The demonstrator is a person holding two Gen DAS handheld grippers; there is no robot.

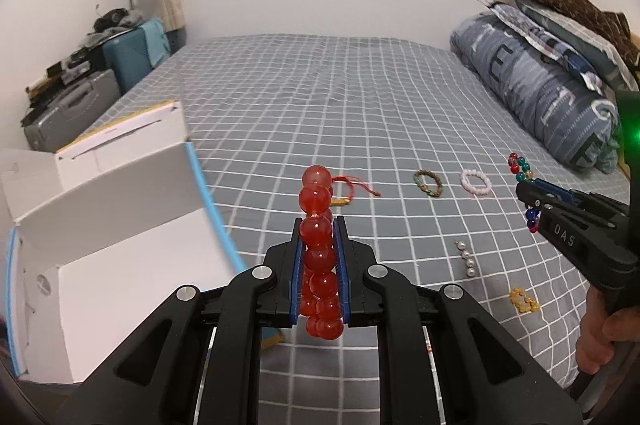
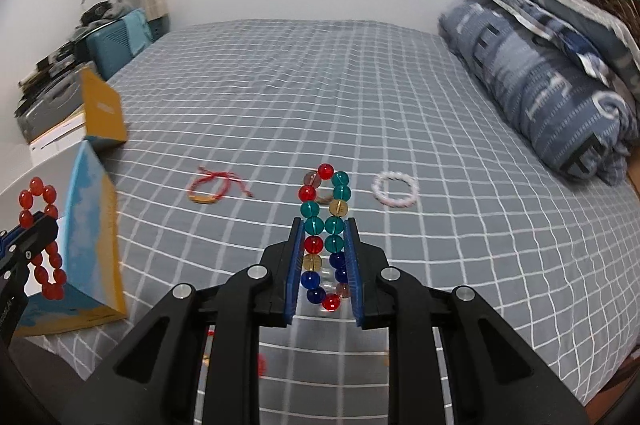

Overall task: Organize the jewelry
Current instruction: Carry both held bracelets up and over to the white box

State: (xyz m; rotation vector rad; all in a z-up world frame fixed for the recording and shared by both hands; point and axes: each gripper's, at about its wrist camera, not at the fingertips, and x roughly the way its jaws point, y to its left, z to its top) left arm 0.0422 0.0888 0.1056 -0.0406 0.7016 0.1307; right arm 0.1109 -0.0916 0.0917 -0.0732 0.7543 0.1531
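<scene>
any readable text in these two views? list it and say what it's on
"DAS" – embossed on the black body of the right gripper, seen from the left wrist view.
Large pale letters on the folded blue duvet – distorted, not readable as words.
Small print on the yellow flap of the open box – too blurred to read.
Nothing else legible.

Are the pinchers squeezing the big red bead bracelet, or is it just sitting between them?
Touching. In the left wrist view both blue pads of the left gripper press the sides of the red bead bracelet, holding it up above the bed.
</scene>
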